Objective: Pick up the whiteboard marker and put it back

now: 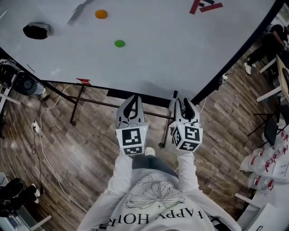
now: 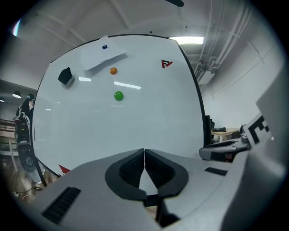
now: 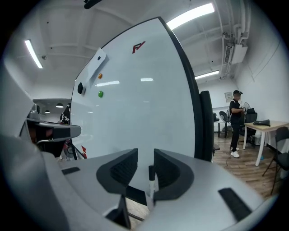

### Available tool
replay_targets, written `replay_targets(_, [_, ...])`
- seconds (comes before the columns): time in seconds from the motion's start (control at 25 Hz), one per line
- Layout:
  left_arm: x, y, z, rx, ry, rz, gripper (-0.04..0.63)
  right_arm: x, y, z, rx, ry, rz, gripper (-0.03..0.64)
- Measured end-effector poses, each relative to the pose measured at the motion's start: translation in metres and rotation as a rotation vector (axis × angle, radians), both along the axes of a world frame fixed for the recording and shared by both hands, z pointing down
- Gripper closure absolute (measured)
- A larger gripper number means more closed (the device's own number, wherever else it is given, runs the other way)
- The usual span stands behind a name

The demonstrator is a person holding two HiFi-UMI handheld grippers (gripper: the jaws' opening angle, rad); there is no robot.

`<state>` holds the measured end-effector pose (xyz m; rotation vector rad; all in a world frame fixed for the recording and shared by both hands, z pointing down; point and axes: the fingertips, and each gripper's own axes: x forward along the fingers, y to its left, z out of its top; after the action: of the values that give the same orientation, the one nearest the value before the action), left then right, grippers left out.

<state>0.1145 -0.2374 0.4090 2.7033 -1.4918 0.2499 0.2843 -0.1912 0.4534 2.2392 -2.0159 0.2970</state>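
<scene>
The whiteboard marker [image 3: 151, 181], white barrel with a black cap on top, stands upright between the jaws of my right gripper [image 3: 145, 155]. It sits close to the right-hand pad, and a clear gap separates it from the left-hand pad. In the head view its black tip [image 1: 175, 94] shows at the whiteboard's [image 1: 158, 58] lower edge, by my right gripper [image 1: 184, 101]. My left gripper [image 1: 132, 100] hangs beside it to the left. Its pads [image 2: 135, 168] meet at the tips with nothing between them.
On the whiteboard are a black eraser [image 1: 36, 30], an orange magnet [image 1: 101, 14], a green magnet [image 1: 119, 43] and a red logo [image 1: 205, 5]. The board's stand and cables [image 1: 43, 135] lie on the wooden floor. A person [image 3: 235, 122] stands by a table [image 3: 266, 125] at the right.
</scene>
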Motion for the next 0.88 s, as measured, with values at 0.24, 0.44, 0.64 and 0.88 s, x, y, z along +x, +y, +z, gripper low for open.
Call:
replay_targets(0.24, [0.013,-0.019,0.022,-0.047,-0.026,0.021,0.589,0.006,-0.018,0.029,-0.073,-0.016,0.005,0.509])
replay_targets(0.44, [0.017,-0.035,0.038,-0.082,-0.038,0.04,0.589,0.013,-0.034,0.051,-0.131,-0.013,0.019,0.509])
replay_targets(0.64, [0.017,-0.047,0.05,-0.109,-0.05,0.053,0.589,0.013,-0.048,0.071,-0.198,-0.005,0.032,0.509])
replay_targets(0.88, [0.01,-0.058,0.062,-0.132,-0.064,0.06,0.589,0.015,-0.055,0.087,-0.251,0.0,0.059,0.509])
